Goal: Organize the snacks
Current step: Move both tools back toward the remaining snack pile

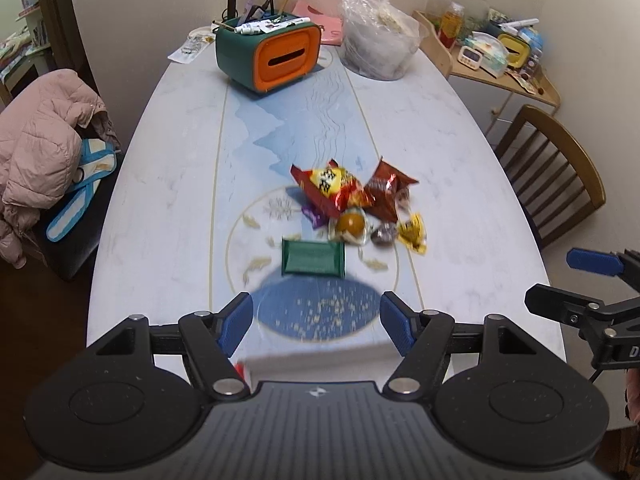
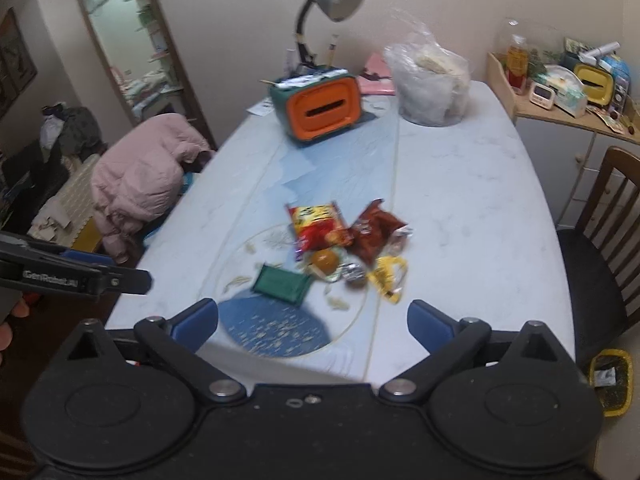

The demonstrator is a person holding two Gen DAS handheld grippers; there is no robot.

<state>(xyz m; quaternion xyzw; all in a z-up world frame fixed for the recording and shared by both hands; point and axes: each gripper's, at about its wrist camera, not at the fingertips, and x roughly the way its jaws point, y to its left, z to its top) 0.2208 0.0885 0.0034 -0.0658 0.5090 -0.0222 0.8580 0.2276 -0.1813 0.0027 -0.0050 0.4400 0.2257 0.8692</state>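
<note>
The left gripper [image 2: 76, 276] has white letters on its black side; they look like "GenRobot.AI". The snack bags' words are too blurry.

Left gripper [image 1: 316, 326] jaws apart, empty, above table [image 1: 168, 208]. Green packet [image 1: 313, 257] just beside snack pile [image 1: 360, 204]. Right gripper [image 1: 576, 280] at right edge.

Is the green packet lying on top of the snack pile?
No, the green packet lies flat on the table, apart from the snack pile and nearer the camera in the left wrist view.
</note>
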